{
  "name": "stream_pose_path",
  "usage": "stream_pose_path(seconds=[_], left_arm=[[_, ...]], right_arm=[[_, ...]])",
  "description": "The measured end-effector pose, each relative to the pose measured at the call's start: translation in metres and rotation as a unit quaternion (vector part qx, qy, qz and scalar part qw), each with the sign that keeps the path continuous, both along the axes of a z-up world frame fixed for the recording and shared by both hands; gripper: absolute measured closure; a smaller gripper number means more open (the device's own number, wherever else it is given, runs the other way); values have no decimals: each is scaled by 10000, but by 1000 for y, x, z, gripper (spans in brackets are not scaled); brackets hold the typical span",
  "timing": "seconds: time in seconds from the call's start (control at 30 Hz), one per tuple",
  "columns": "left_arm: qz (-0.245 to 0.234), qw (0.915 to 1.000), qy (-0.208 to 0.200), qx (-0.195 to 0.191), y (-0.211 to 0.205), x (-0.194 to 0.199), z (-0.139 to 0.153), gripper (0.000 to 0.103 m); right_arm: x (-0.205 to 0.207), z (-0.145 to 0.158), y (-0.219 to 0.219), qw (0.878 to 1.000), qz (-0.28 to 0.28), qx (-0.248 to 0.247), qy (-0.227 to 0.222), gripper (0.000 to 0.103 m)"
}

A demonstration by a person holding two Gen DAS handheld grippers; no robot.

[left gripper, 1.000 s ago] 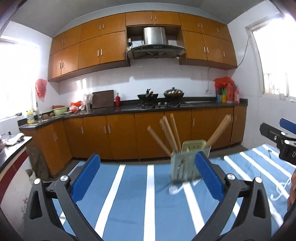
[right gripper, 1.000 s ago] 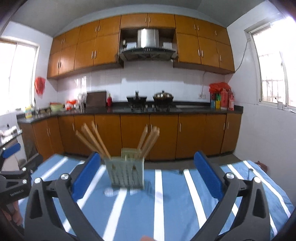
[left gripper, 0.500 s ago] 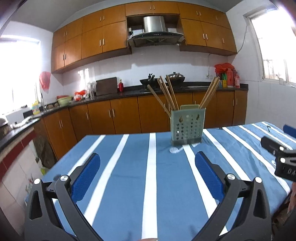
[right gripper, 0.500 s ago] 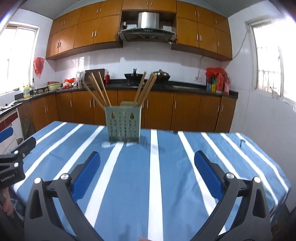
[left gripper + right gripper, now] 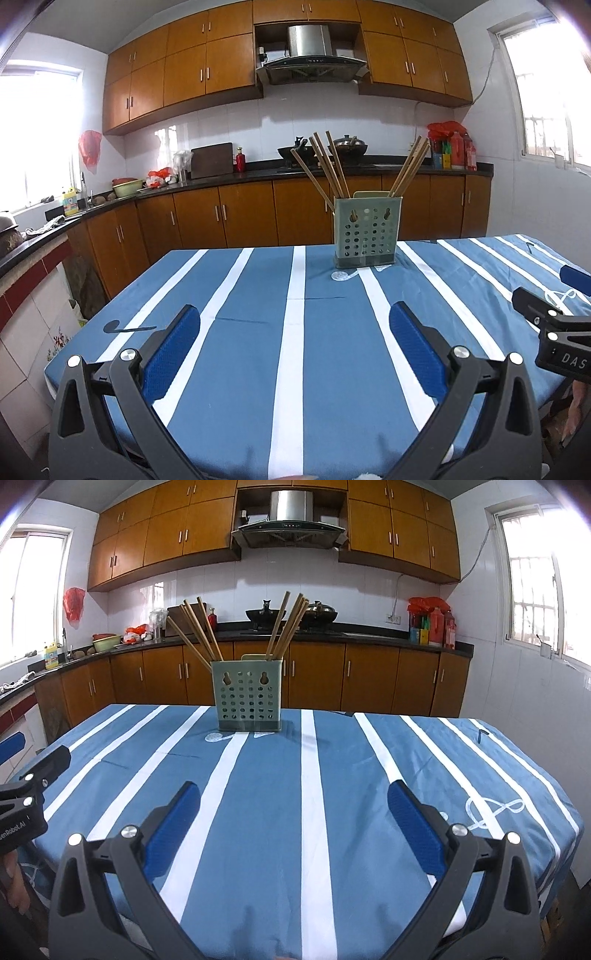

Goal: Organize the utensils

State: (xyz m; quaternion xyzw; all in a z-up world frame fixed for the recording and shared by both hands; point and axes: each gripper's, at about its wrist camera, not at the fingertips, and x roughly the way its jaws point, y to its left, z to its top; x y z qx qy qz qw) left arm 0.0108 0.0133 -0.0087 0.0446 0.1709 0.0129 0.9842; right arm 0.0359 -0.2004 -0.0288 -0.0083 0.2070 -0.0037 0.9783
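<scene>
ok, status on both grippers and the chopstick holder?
Left gripper open, empty. Right gripper open, empty. Chopstick holder upright on table, chopsticks inside. Nothing in the way.

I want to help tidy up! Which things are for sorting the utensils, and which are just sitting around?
For the job:
chopsticks
green holder
left gripper, open
right gripper, open

Just sitting around:
striped tablecloth
wok
red bottles
</scene>
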Motion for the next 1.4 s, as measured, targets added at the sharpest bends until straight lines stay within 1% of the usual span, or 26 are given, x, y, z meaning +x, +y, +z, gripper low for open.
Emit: stream_pose_path(seconds=[0.57, 1.4], left_arm=[[-54, 9995, 260, -192, 2, 1, -9, 2], [-56, 9993, 297, -225, 1, 2, -9, 2]], right_arm=[[2, -7, -2, 9999, -63, 66, 105, 4], [3, -9, -1, 9999, -73, 103, 118, 4]])
